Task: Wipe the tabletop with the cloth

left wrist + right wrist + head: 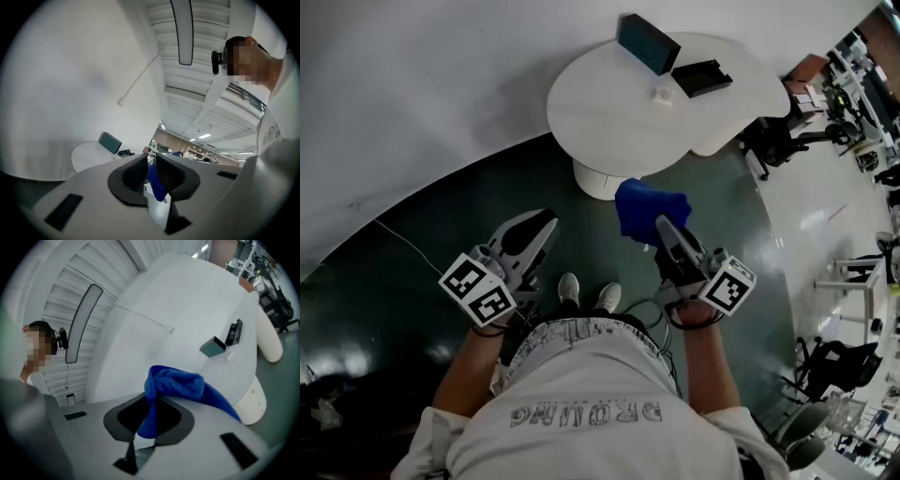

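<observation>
The blue cloth [649,211] hangs bunched from my right gripper [664,225], which is shut on it, held in the air over the dark floor just in front of the round white table [600,112]. In the right gripper view the cloth [176,383] sits pinched between the jaws of the right gripper [152,404] and drapes to the right. My left gripper [544,225] is held level beside it to the left. Its jaws stand nearly together with nothing between them. In the left gripper view the cloth [158,186] shows beyond the left gripper [151,164].
On the table stand a teal box [647,42], a black tray [701,77] and a small white item [664,94]. The table's white pedestal [598,180] stands just ahead of the person's shoes [589,292]. Desks and chairs [853,122] crowd the right side. A white wall [422,103] curves along the left.
</observation>
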Demonstrator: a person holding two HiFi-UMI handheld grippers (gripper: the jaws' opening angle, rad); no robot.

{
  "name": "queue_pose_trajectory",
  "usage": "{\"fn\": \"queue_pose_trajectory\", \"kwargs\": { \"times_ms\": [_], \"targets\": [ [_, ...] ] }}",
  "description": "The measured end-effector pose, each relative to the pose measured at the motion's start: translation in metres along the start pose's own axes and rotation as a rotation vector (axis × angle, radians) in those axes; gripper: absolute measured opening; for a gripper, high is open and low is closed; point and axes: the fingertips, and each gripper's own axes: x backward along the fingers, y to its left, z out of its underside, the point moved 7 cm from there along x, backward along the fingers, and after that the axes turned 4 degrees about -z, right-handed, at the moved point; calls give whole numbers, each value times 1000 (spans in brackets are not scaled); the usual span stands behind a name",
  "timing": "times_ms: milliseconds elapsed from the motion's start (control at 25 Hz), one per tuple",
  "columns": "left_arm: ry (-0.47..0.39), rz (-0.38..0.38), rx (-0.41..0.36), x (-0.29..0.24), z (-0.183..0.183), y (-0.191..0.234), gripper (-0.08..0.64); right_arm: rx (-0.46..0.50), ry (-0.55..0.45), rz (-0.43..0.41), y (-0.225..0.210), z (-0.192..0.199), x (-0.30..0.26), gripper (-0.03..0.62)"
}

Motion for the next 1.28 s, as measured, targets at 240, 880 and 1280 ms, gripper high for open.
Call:
{"fn": "queue_pose_trajectory", "kwargs": {
  "times_ms": [240,880,1280],
  "targets": [
    [5,4,2,-2,2,-4,66,6,8,1,2,0,2,46],
    [3,-13,-2,-21,18,-26,60,15,22,-1,-13,-12,25,46],
    [-11,-44,-13,-34,31,-50,60,-7,52,-29,-27,-25,43,46]
  ]
}}
